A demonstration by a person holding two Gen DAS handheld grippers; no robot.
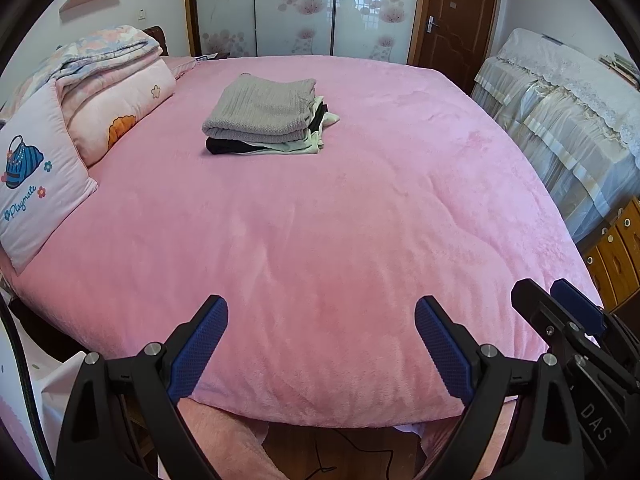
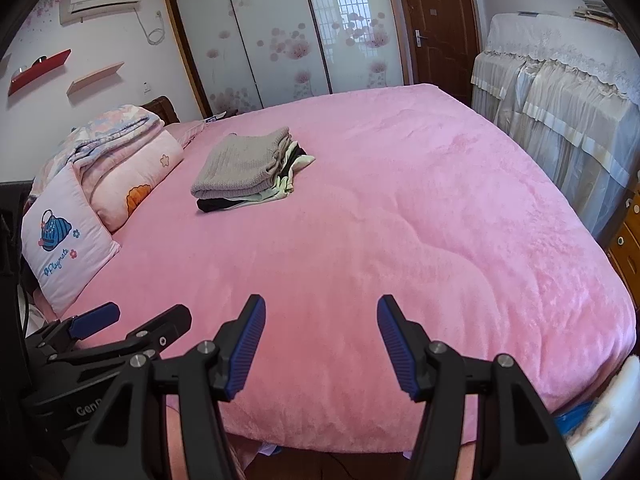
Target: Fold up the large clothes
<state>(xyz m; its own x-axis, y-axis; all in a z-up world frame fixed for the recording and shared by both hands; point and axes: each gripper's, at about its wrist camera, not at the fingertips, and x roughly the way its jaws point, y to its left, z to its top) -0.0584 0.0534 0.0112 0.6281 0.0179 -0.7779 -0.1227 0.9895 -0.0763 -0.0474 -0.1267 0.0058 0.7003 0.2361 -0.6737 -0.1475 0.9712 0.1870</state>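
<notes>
Both the left gripper point(image 1: 321, 312) and right gripper point(image 2: 321, 312) gape empty (near bed point(image 1: 320, 220) edge), folded stack point(image 1: 264, 116) beyond.

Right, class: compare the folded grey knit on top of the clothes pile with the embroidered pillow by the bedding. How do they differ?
The grey knit is plain; the pillow is pale pink with a blue bag picture and lettering. The grey knit lies flat, folded, atop other folded clothes mid-bed; the pillow leans tilted at the bed's edge against rolled bedding. Both rest on the pink blanket.
</notes>
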